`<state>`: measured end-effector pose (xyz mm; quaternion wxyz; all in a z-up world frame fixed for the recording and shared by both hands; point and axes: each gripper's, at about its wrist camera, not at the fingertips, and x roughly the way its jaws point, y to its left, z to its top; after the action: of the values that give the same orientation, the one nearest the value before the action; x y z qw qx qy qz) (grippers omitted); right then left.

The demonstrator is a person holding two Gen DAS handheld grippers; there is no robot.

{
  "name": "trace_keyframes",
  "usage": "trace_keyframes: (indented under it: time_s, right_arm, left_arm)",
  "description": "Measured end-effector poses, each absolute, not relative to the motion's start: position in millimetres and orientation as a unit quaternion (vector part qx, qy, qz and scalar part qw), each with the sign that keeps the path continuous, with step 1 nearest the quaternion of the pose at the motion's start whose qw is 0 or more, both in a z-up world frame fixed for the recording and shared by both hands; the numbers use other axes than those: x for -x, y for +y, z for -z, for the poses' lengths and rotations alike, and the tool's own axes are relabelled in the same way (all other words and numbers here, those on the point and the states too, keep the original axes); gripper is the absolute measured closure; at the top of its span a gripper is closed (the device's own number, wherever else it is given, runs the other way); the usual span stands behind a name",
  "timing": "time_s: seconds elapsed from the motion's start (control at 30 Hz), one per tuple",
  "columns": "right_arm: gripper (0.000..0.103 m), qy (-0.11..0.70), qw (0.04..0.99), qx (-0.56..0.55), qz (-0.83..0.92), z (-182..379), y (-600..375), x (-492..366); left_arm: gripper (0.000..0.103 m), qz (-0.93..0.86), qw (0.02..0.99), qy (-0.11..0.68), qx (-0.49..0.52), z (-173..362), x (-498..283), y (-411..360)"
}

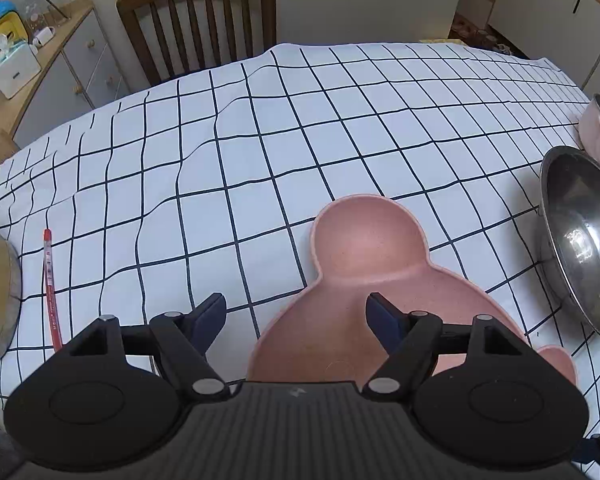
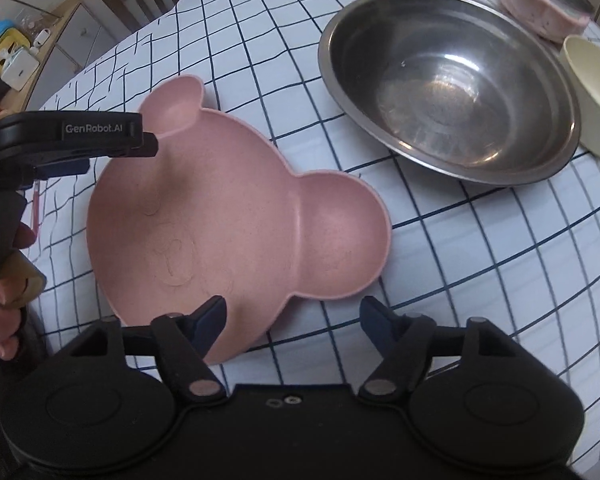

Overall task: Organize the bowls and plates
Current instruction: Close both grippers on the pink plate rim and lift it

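Both hand-held grippers, left [image 1: 296,316] and right [image 2: 292,318], are hovering released around the pink plate [image 2: 236,216]; the steel bowl [image 2: 448,100] and the smaller bowls are still sitting unstacked on the worktop [image 1: 340,120].

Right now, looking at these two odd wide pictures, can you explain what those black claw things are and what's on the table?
Each picture comes from a camera mounted on a handheld two-finger gripper; a person holds one in each hand. The left gripper hangs over the pink bear-shaped plate, jaws apart, one on either side of its edge. The right gripper reaches the same plate from another side, also open. Neither grips anything yet. On the checked tablecloth beside it sit a steel bowl, a cream bowl, a pink bowl and a red pen.
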<state>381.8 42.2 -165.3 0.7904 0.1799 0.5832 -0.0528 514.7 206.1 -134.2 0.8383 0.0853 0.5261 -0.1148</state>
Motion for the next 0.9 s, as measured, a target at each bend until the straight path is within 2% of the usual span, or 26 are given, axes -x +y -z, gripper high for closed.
trace_keyframes:
  time_s: [0.07, 0.13, 0.2, 0.23, 0.33, 0.5, 0.9]
  right_arm:
    - [0.037, 0.584, 0.789, -0.183, 0.048, 166.2, 43.5, -382.4]
    - [0.048, 0.585, 0.787, -0.189, 0.045, 168.5, 44.4, -384.2]
    - [0.053, 0.587, 0.785, -0.196, 0.041, 169.8, 44.3, -384.3]
    - [0.057, 0.588, 0.784, -0.197, 0.039, 170.3, 44.7, -384.9]
    - [0.068, 0.588, 0.783, -0.2, 0.037, 169.7, 45.0, -384.6]
    - [0.084, 0.587, 0.782, -0.206, 0.032, 168.1, 46.4, -385.8]
    - [0.086, 0.583, 0.793, -0.175, 0.029, 162.4, 40.2, -379.1]
  left_arm:
    - [0.036, 0.116, 0.837, 0.53, -0.075, 134.7, -515.0, 208.6]
    - [0.043, 0.115, 0.834, 0.536, -0.067, 136.3, -516.3, 212.2]
    - [0.059, 0.109, 0.83, 0.543, -0.066, 139.1, -518.4, 215.3]
    - [0.063, 0.107, 0.828, 0.546, -0.066, 140.3, -519.0, 216.6]
    - [0.07, 0.115, 0.825, 0.55, -0.06, 141.2, -517.4, 218.5]
    - [0.074, 0.121, 0.826, 0.547, -0.062, 139.5, -512.7, 219.4]
    - [0.078, 0.113, 0.826, 0.55, -0.049, 125.2, -487.6, 221.0]
